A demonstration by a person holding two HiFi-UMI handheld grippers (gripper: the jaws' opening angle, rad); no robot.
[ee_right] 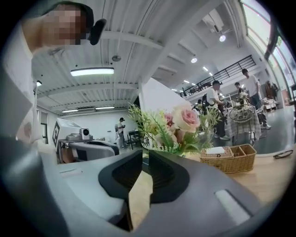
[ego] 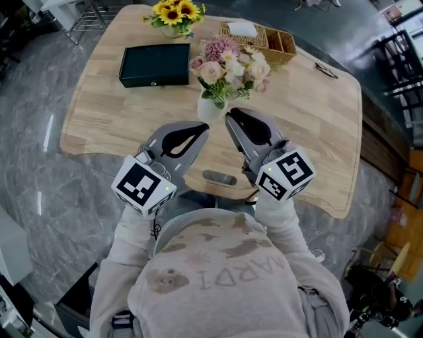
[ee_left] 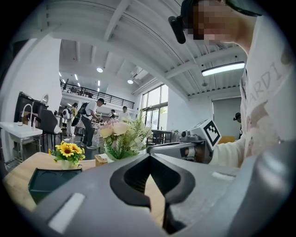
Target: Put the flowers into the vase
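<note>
A bouquet of pink and cream flowers (ego: 231,66) stands in a small white vase (ego: 210,109) near the middle of the wooden table (ego: 317,132). Both grippers hover just in front of the vase, apart from it. My left gripper (ego: 201,127) points at it from the left with its jaws closed tip to tip and nothing between them. My right gripper (ego: 230,117) sits right of the vase, its jaws a narrow slit apart and empty. The right gripper view shows the flowers (ee_right: 178,127) close ahead, past my right gripper (ee_right: 145,155). In the left gripper view the flowers (ee_left: 121,136) rise behind my left gripper (ee_left: 149,156).
A pot of sunflowers (ego: 174,14) and a black box (ego: 154,64) stand at the table's far left. A wicker basket (ego: 264,39) sits behind the bouquet. A dark oval object (ego: 219,177) lies at the front edge. People stand in the background.
</note>
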